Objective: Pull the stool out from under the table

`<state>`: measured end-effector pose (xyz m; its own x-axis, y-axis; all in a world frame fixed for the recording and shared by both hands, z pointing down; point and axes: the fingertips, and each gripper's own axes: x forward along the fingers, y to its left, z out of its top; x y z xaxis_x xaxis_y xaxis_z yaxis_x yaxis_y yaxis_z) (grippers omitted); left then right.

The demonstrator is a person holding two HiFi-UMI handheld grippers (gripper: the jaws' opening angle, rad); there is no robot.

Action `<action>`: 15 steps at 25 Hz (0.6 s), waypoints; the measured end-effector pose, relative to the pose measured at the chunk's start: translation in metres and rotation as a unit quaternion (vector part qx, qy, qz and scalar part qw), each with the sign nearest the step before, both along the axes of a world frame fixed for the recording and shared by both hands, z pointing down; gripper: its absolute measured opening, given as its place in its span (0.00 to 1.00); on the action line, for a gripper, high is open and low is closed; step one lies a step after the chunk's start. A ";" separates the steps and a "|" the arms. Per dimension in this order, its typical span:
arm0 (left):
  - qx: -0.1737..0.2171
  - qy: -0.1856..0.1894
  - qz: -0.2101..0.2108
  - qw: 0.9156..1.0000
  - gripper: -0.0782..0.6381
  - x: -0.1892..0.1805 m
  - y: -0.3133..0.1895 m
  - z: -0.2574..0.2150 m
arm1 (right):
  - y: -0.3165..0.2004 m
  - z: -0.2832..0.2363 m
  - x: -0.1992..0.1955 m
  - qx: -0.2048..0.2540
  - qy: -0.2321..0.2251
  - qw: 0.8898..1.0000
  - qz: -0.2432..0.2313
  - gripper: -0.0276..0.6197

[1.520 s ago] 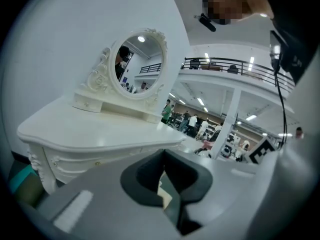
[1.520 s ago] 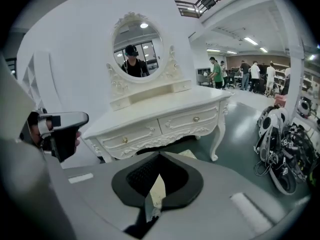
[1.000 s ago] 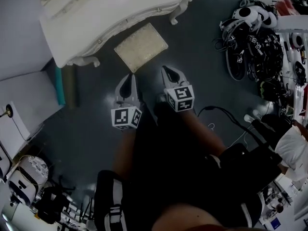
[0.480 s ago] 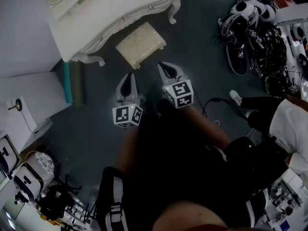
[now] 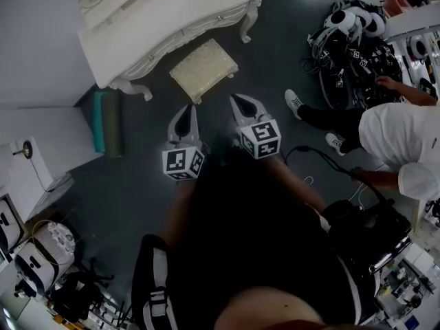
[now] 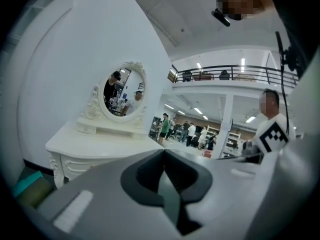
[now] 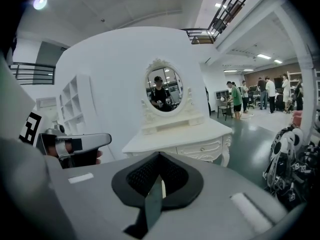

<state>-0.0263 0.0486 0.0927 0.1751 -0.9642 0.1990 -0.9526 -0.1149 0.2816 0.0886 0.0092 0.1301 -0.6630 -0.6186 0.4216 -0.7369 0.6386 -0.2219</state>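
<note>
From the head view, the small square stool with a cream padded top (image 5: 203, 69) stood on the dark floor, just in front of the white carved dressing table (image 5: 172, 19). The left gripper (image 5: 184, 110) and the right gripper (image 5: 243, 102) hung near the stool, not touching it. A person in a white shirt (image 5: 399, 133) bent down at the right.

The left gripper view showed no stool. Its jaws were pressed together with nothing between them. It showed the table's oval mirror (image 6: 122, 91).

The right gripper view showed no stool either. Its jaws were also closed and empty.
</note>
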 end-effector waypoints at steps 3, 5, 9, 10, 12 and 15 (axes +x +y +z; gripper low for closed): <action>-0.001 0.006 -0.005 1.000 0.12 -0.005 0.005 0.000 | 0.002 -0.007 -0.004 0.009 0.000 1.000 0.000 0.04; 0.001 0.004 -0.002 1.000 0.12 -0.005 0.008 -0.001 | 0.004 -0.011 -0.005 0.014 -0.002 1.000 0.000 0.04; 0.007 0.003 0.000 1.000 0.12 -0.008 0.010 -0.004 | 0.006 -0.014 -0.009 0.017 -0.001 1.000 -0.005 0.04; 0.008 0.003 0.000 1.000 0.12 -0.008 0.010 -0.004 | 0.007 -0.014 -0.010 0.017 -0.001 1.000 -0.007 0.04; 0.009 0.003 0.003 1.000 0.12 -0.007 0.011 -0.004 | 0.007 -0.015 -0.012 0.018 -0.003 1.000 -0.008 0.04; 0.009 0.004 0.008 1.000 0.12 -0.003 0.012 -0.004 | 0.007 -0.016 -0.013 0.021 -0.004 1.000 -0.010 0.04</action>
